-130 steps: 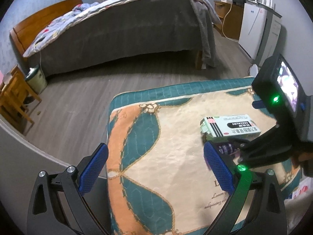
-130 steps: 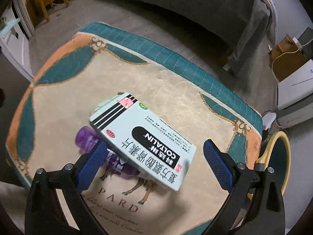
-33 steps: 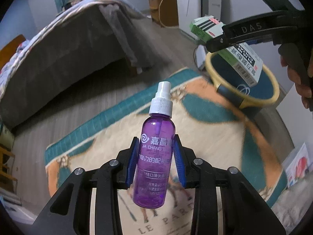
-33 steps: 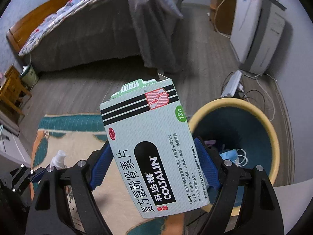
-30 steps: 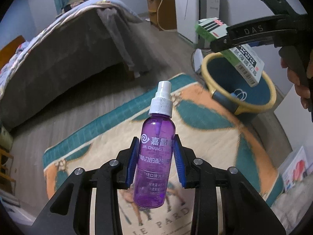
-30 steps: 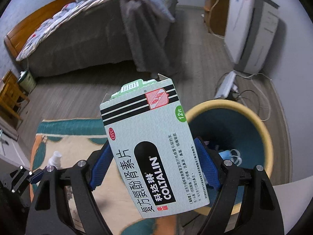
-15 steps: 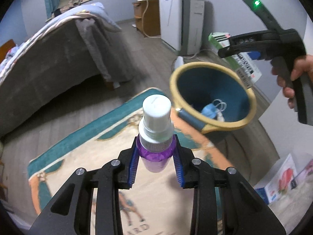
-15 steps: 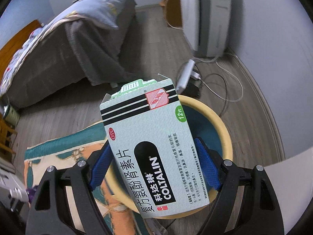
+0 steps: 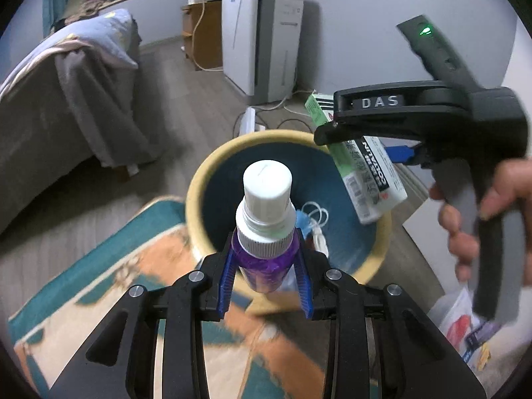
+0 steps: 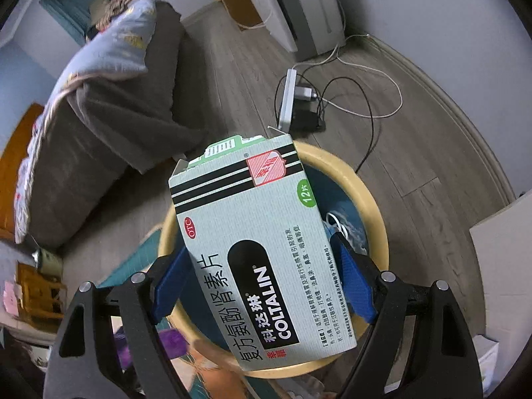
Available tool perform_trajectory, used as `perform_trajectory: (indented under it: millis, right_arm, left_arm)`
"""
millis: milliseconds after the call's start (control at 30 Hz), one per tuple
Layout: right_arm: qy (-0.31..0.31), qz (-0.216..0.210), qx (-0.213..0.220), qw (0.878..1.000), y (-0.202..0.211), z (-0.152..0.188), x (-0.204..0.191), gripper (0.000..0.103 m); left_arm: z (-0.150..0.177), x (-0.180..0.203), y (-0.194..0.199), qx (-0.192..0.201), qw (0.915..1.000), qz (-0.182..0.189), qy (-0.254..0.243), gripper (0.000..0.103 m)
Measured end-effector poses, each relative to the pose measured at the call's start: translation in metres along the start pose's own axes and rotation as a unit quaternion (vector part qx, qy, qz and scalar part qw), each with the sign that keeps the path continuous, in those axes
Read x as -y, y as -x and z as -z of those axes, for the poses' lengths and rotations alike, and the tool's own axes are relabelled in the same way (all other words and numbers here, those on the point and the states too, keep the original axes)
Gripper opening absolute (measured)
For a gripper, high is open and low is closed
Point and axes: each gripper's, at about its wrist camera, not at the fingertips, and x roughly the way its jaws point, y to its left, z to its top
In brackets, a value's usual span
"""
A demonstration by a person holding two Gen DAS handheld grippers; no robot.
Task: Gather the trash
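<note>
My left gripper (image 9: 266,249) is shut on a purple spray bottle (image 9: 266,262), whose white cap (image 9: 267,183) points toward the camera and sits over the near rim of the bin. The bin (image 9: 212,173) is round, yellow-rimmed and teal inside, with a blue face mask (image 9: 309,219) at its bottom. My right gripper (image 10: 258,246) is shut on a pale green medicine box (image 10: 259,232), blue pads pressing both long sides. It hangs tilted above the bin (image 10: 372,206). In the left wrist view the box (image 9: 369,179) is over the bin's far right rim.
A person's hand (image 9: 498,199) grips the right tool's handle. A patterned teal and orange mat (image 9: 99,282) lies left of the bin. A bed (image 9: 66,83) stands at the left, a white appliance (image 9: 266,40) by the wall, and a power strip with cables (image 10: 287,99) on the floor.
Both grippers have travelled from the mat to the bin, now right under them. The bottle has tipped cap-first toward the camera. The right gripper has rolled with the box still held.
</note>
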Motion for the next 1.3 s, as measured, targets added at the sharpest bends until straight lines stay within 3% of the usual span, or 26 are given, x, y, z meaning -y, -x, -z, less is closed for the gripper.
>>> perform_trajectory:
  millis: [33,67,133,367,500,567,633,733,967,1067,1167,1300]
  right_arm:
    - [0.000,-0.005,0.001,1.000,0.001,0.000,0.000,0.082]
    - [-0.002,-0.014,0.000,1.000,0.000,0.000,0.000,0.086]
    - [-0.003,-0.024,0.000,1.000,0.000,0.001,0.000,0.089]
    - [0.010,-0.009,-0.006,1.000,-0.003,-0.001,-0.004,0.089]
    - [0.029,0.006,-0.005,1.000,0.009,0.001,-0.007,0.089]
    - [0.044,0.012,0.005,0.999,0.021,0.000,-0.009,0.091]
    - [0.080,0.027,0.015,0.996,0.041,0.002,-0.015,0.096]
    - [0.130,0.058,0.031,0.989,0.075,0.012,-0.022,0.097]
    - [0.189,0.105,0.057,0.975,0.128,0.056,-0.023,0.097]
    - [0.194,0.119,0.057,0.972,0.136,0.077,-0.011,0.097]
    - [0.185,0.120,0.049,0.974,0.136,0.087,-0.002,0.097]
    - [0.186,0.128,0.056,0.972,0.124,0.084,-0.002,0.097]
  left_arm:
    - [-0.002,0.000,-0.004,0.000,1.0000,0.000,-0.001,0.036]
    - [-0.004,0.000,-0.008,-0.001,1.0000,-0.003,-0.003,0.048]
    - [-0.006,0.001,-0.014,0.000,0.9998,-0.016,-0.012,0.059]
    - [0.004,-0.012,-0.003,0.016,0.9996,-0.018,0.015,0.076]
    - [0.010,-0.017,0.007,0.016,0.9992,-0.025,0.028,0.078]
    - [0.012,-0.016,0.020,0.017,0.9987,-0.036,0.034,0.086]
    - [0.010,-0.011,0.041,0.027,0.9967,-0.072,0.026,0.095]
    - [0.005,-0.002,0.076,0.042,0.9950,-0.089,0.016,0.098]
    - [0.008,0.004,0.139,0.048,0.9884,-0.124,0.073,0.098]
    - [0.023,0.002,0.143,0.026,0.9843,-0.137,0.108,0.098]
    - [0.033,-0.003,0.132,0.011,0.9833,-0.141,0.114,0.098]
    - [0.033,-0.012,0.112,0.031,0.9864,-0.115,0.113,0.098]
